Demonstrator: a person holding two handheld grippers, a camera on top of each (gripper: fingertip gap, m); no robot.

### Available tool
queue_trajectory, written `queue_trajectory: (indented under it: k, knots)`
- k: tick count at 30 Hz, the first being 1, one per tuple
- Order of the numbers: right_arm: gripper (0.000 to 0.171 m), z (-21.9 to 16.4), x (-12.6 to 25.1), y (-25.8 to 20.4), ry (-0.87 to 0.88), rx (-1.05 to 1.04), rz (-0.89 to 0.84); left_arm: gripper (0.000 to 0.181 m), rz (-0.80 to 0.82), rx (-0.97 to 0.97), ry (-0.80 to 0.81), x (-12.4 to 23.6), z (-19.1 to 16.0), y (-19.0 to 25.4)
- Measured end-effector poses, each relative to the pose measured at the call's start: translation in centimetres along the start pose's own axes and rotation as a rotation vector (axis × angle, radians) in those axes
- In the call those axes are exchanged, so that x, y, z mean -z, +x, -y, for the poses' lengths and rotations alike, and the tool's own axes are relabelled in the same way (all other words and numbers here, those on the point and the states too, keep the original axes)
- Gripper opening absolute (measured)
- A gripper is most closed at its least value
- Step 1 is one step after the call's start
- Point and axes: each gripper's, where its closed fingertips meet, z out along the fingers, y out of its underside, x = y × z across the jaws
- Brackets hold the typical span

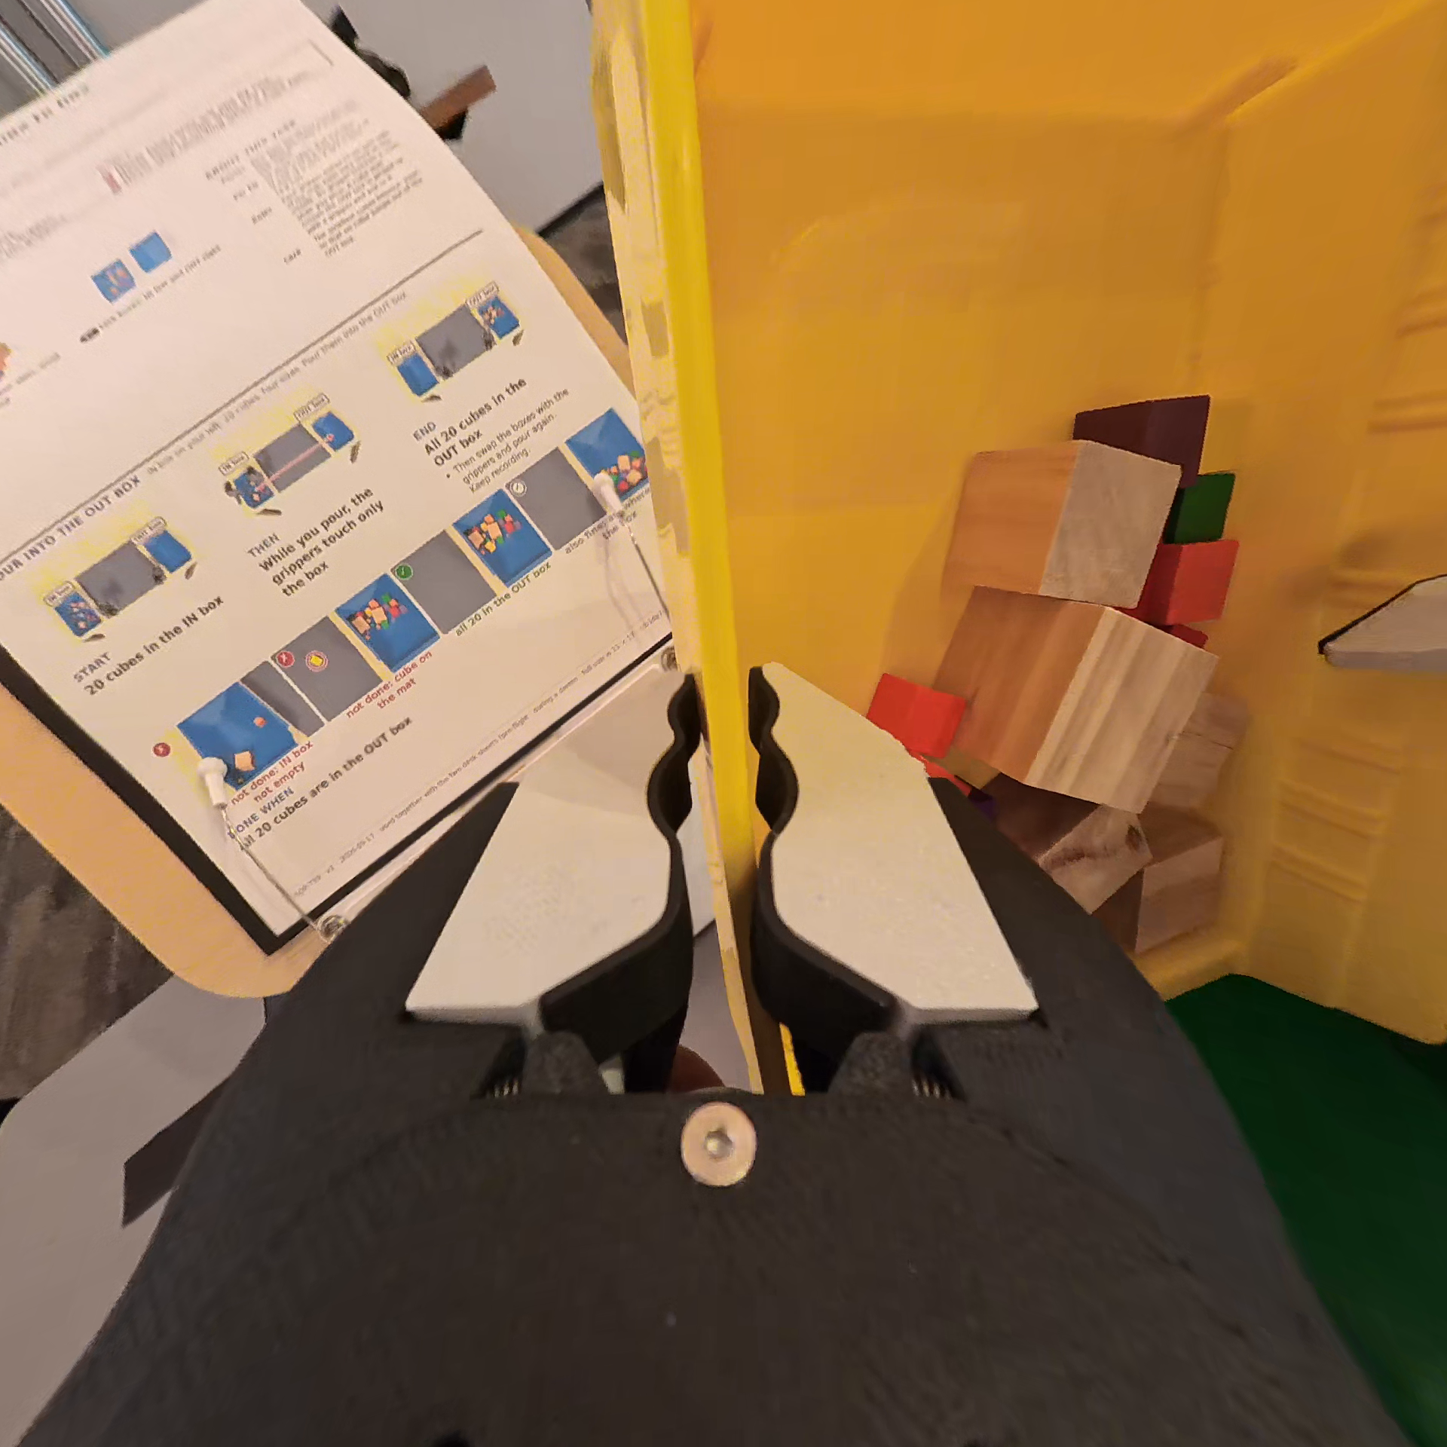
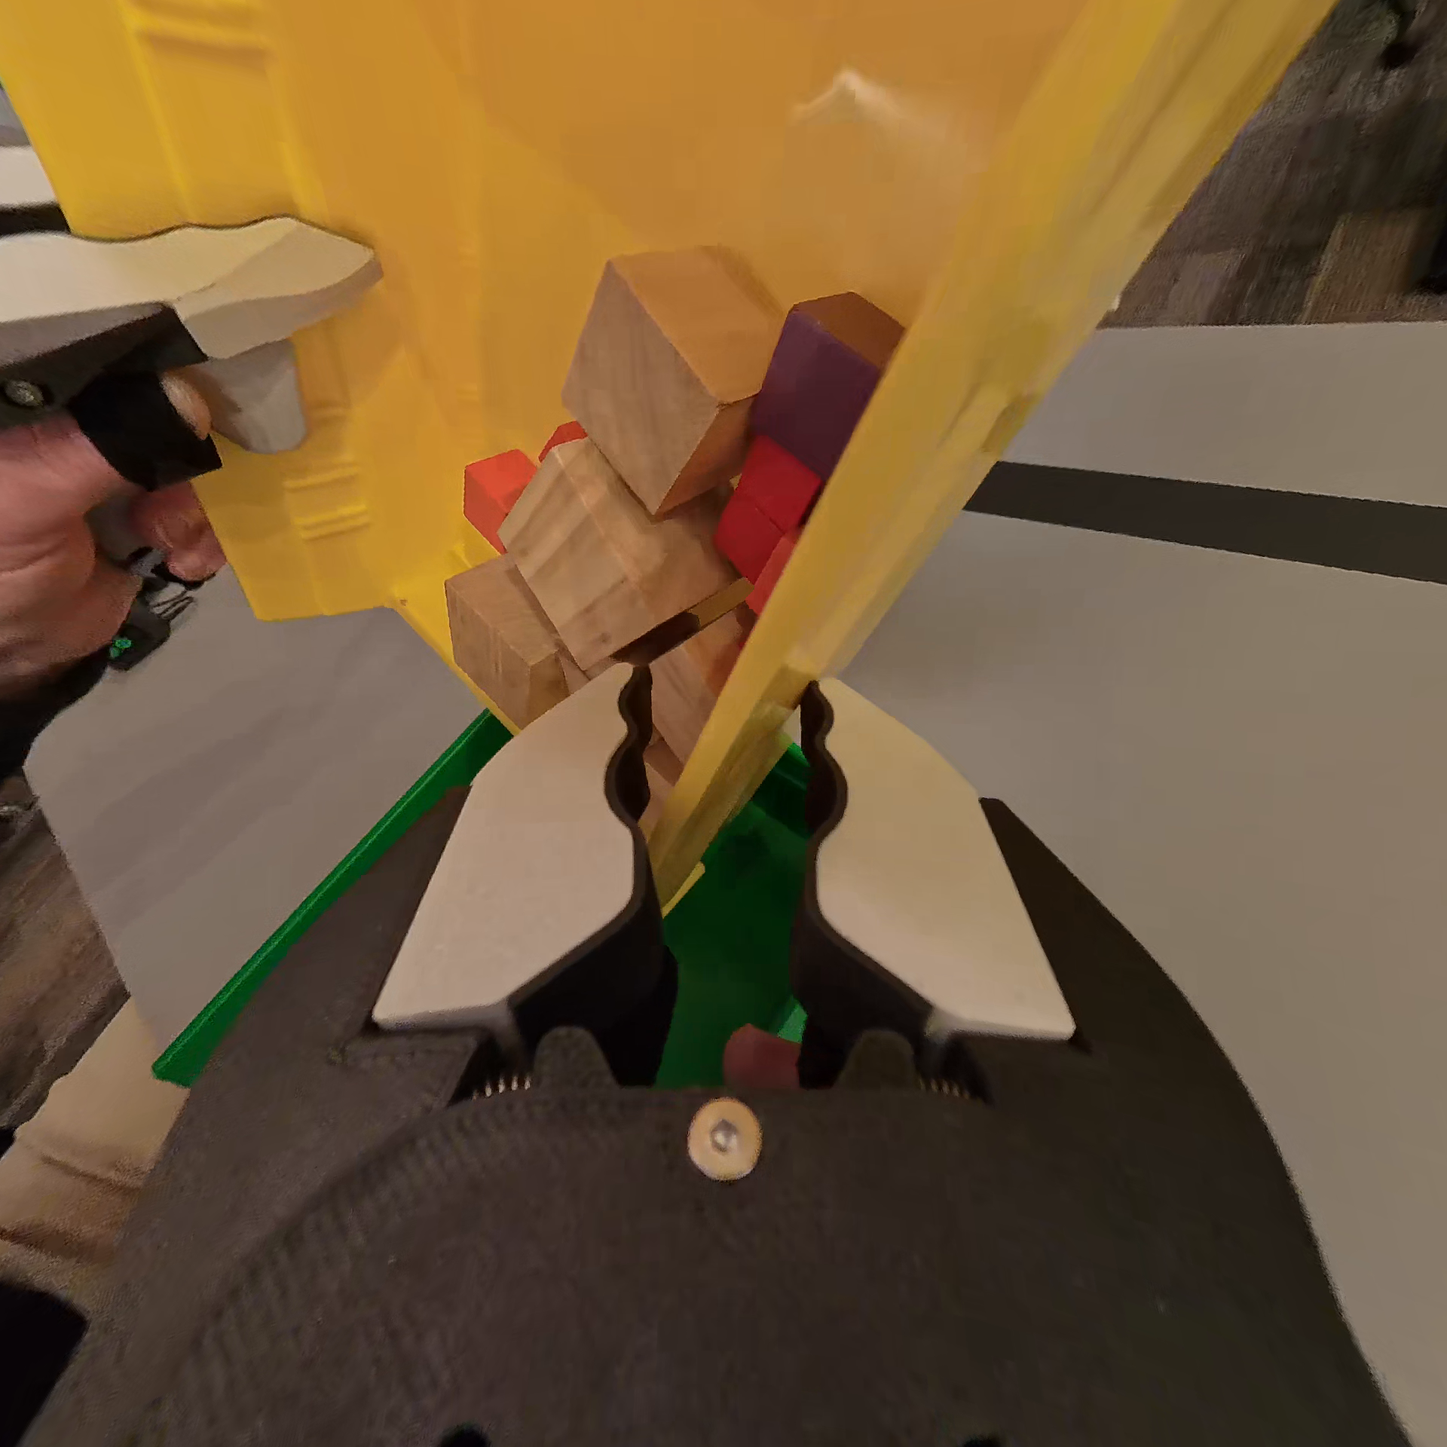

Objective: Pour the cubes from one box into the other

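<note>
Grey tabletop (image 2: 1174,744): tilted yellow plastic box (image 1: 979,235) wall-clamped by left gripper (image 1: 722,728), right gripper (image 2: 724,732); wooden cubes (image 2: 626,509) over green box (image 2: 728,940).

The left wrist view looks forward along the left tongs (image 1: 720,689), very near one wall of the yellow box (image 1: 979,274), with a printed sheet (image 1: 258,438) at 10 o'clock. The right wrist view looks along the right tongs (image 2: 724,689), equally near the opposite wall. The 2 views share the box interior, the cubes (image 2: 665,376) and the green box (image 2: 728,940) below.
</note>
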Motion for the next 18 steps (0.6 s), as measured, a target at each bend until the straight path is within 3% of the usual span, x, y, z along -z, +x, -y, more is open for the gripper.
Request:
queue_trajectory:
  k: [1, 18]
  knots:
    - [0.031, 0.0, 0.1, 0.2, 0.017, 0.004, -0.007, 0.012, 0.009, -0.008, 0.026, 0.1, 0.1, 0.2]
    - [0.019, -0.8, 1.4, 1.3, 0.166, 0.038, -0.08, 0.017, 0.113, -0.168, 0.293, 3.4, 2.1, 3.2]
